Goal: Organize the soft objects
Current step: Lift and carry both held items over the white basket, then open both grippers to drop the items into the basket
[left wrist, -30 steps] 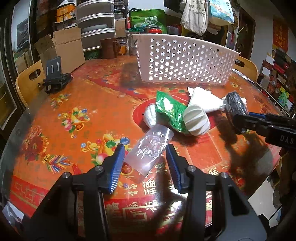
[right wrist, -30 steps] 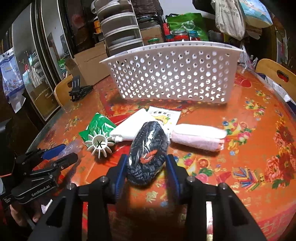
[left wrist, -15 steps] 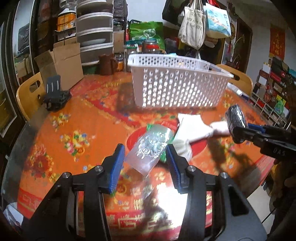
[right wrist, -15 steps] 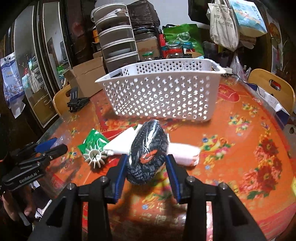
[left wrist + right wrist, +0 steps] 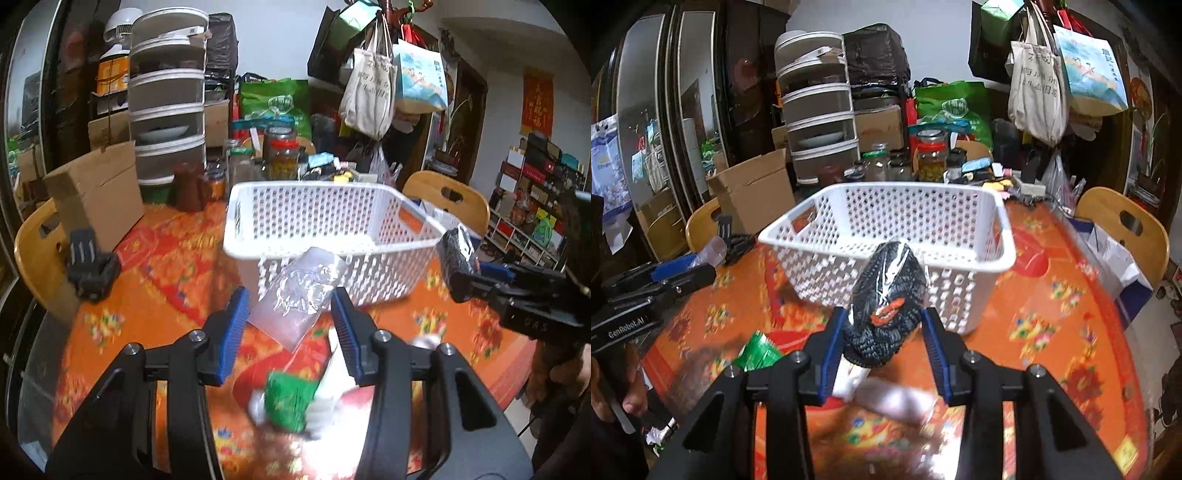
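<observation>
My left gripper [image 5: 290, 325] is shut on a clear plastic pouch [image 5: 301, 295] with a white print, held in the air before the white perforated basket [image 5: 332, 229]. My right gripper [image 5: 884, 334] is shut on a black knitted bundle in clear wrap [image 5: 890, 302], also raised in front of the basket [image 5: 886, 229]. In the left wrist view the right gripper [image 5: 461, 273] shows at the right with that black bundle [image 5: 456, 251]. Below on the table lie a green packet [image 5: 290, 400], a white packet [image 5: 332, 384] and a pale pink roll [image 5: 897, 400], all blurred.
The round table has an orange-red patterned cover [image 5: 1052, 332]. A black phone stand [image 5: 88, 266] sits at its left, a cardboard box [image 5: 96, 192] and jars [image 5: 282, 153] behind. Wooden chairs [image 5: 1123, 225] ring the table. A hand [image 5: 628, 391] holds the left gripper.
Both grippers rose from the table with their loads, and the views tilted up so the basket's open top now shows. The items left on the table dropped to the bottom of each view.
</observation>
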Action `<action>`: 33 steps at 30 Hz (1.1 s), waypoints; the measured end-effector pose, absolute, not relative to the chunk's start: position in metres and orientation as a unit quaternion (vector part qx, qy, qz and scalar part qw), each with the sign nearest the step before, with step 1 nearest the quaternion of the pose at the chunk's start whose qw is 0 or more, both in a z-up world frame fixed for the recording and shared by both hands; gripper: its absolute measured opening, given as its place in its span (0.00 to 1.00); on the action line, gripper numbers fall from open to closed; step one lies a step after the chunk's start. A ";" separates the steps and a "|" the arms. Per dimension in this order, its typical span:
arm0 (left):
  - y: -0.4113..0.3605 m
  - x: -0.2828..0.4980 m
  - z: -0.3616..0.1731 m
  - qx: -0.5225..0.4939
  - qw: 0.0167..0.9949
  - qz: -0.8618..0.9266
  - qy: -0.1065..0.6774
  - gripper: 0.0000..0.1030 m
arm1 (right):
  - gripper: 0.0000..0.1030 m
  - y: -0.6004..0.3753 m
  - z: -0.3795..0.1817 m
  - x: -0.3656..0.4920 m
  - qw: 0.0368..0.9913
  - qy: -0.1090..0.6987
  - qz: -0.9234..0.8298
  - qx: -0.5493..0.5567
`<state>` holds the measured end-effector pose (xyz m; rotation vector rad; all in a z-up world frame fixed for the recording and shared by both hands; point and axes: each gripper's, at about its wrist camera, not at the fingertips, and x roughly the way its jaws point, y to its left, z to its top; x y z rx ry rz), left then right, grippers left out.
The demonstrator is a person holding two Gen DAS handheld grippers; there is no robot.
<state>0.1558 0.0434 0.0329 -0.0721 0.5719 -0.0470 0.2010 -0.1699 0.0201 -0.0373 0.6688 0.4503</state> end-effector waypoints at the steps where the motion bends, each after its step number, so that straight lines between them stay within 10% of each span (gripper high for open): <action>1: 0.042 0.163 0.039 -0.034 0.959 -0.024 0.282 0.42 | 0.40 -0.170 0.023 0.207 0.919 0.327 0.220 -0.018; 33: 0.021 0.424 -0.022 -0.038 0.860 0.003 0.509 0.43 | 0.40 -0.119 -0.027 0.397 0.842 0.501 0.164 -0.117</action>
